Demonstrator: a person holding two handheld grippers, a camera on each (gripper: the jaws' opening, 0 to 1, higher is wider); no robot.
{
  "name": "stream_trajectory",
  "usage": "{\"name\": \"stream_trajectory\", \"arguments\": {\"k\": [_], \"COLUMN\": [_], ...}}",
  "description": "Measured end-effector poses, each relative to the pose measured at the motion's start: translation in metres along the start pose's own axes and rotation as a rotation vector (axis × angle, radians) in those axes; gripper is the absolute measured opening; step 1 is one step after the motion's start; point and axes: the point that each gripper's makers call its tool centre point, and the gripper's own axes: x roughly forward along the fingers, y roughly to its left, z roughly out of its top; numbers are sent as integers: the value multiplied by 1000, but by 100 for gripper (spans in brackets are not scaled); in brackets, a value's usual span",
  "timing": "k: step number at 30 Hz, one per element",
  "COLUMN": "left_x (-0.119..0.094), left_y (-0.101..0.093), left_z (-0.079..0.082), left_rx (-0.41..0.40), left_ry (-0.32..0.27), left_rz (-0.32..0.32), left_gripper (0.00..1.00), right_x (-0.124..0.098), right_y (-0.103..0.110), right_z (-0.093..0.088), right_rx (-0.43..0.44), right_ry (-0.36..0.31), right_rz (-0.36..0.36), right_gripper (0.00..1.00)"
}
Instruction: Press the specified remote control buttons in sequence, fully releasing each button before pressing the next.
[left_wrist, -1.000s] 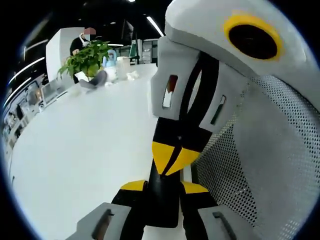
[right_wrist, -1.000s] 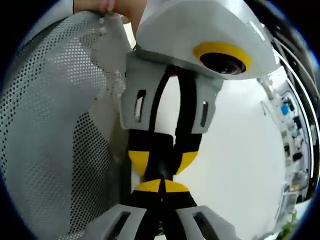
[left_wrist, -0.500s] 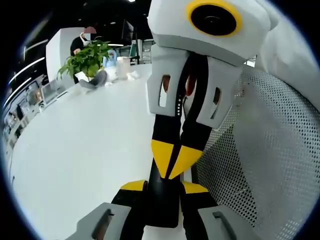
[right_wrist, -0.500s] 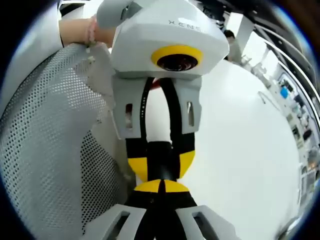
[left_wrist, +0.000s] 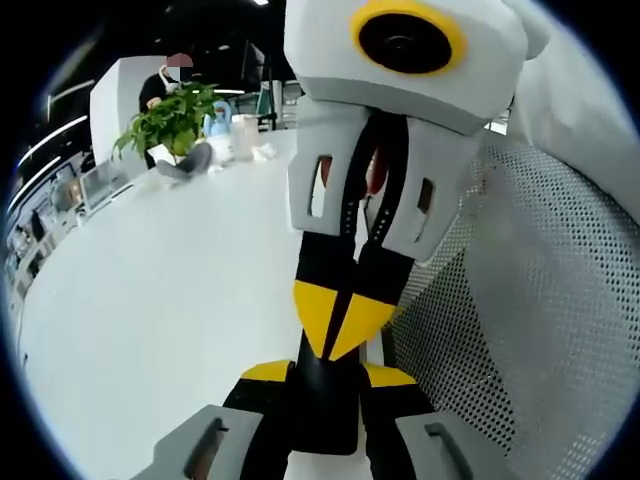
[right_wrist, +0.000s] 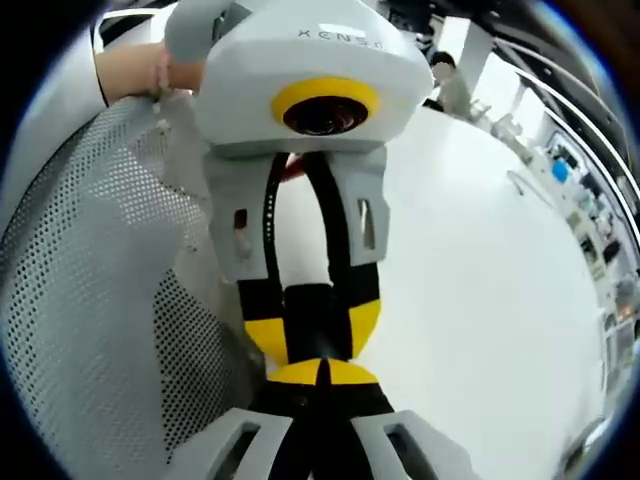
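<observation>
**Right tip on the remote: a press looks to be in hand**

The left gripper (left_wrist: 328, 376) clamps a slim black remote control (left_wrist: 325, 420) between its part-closed yellow-padded jaws at 6 o'clock in the left gripper view, above the white table (left_wrist: 150, 300). From 12 o'clock the right gripper (right_wrist: 322, 372) comes in with its jaws closed to a single yellow wedge and nothing held, and that wedge meets the remote's face. The buttons are hidden, so I cannot tell which one is under it. A grey perforated mesh chair back (left_wrist: 540, 320) sits at 3 o'clock. My call: next it must lift fully clear, then line up on the following button.
</observation>
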Motion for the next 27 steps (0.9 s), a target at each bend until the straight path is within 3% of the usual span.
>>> {"name": "stream_trajectory", "arguments": {"k": [4,9,12,16,23,27], "left_x": [0,0,0,0,0,0], "left_y": [0,0,0,0,0,0], "left_z": [0,0,0,1,0,0], "left_rx": [2,3,4,4,3,3], "left_ry": [-1,-1,-1,0,-2,-2], "left_rz": [-1,-1,0,1,4,5], "left_gripper": [25,25,25,26,26,26], "right_x": [1,1,0,-2,-4,-5], "right_y": [1,2,1,1,3,6], "right_z": [0,-2,-1,-1,-2,-3], "right_rx": [-49,-109,-18,-69,-40,-77], "right_ry": [59,71,30,-17,-90,-96], "right_rz": [11,-10,11,41,50,67], "right_gripper": [0,0,0,0,0,0]}}
